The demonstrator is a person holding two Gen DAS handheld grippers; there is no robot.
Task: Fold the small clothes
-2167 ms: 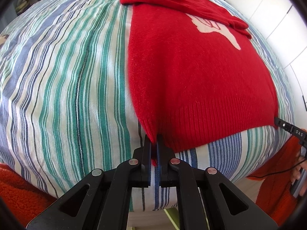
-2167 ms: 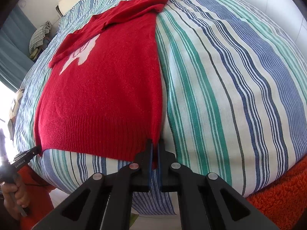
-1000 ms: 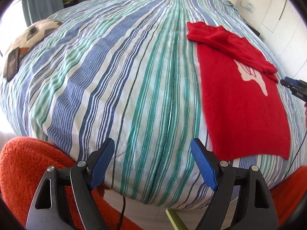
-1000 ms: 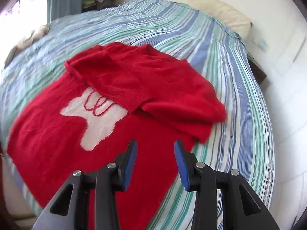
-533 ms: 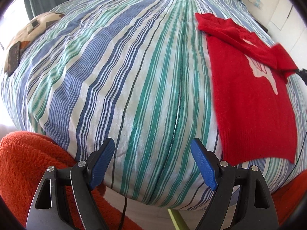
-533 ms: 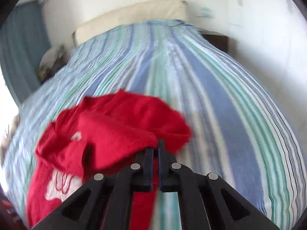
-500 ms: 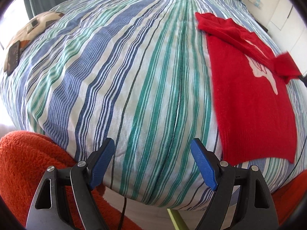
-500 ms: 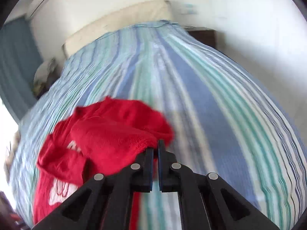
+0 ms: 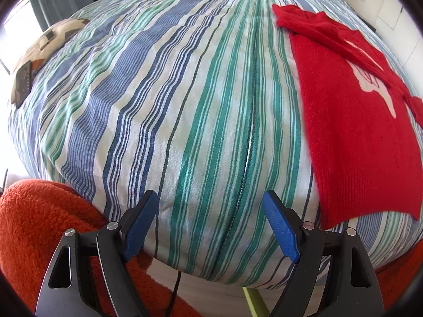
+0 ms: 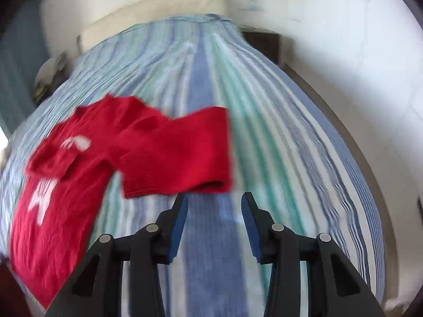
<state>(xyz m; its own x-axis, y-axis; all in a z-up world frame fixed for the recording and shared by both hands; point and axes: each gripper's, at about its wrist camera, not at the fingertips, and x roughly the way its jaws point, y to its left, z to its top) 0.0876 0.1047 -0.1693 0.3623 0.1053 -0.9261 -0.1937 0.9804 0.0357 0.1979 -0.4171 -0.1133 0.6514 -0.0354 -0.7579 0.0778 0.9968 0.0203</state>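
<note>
We hold our left gripper (image 9: 211, 224) with jaws wide apart over the striped bedspread (image 9: 185, 105), well left of the red sweater (image 9: 357, 132), while our right gripper (image 10: 214, 211), jaws also apart, sits just behind the sweater's spread sleeve (image 10: 179, 158).

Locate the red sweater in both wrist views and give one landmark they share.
Left wrist: the red sweater lies flat along the right edge.
Right wrist: it sits left of center, one sleeve stretched toward the open jaws.
Shared landmark: the striped bedspread.
</note>
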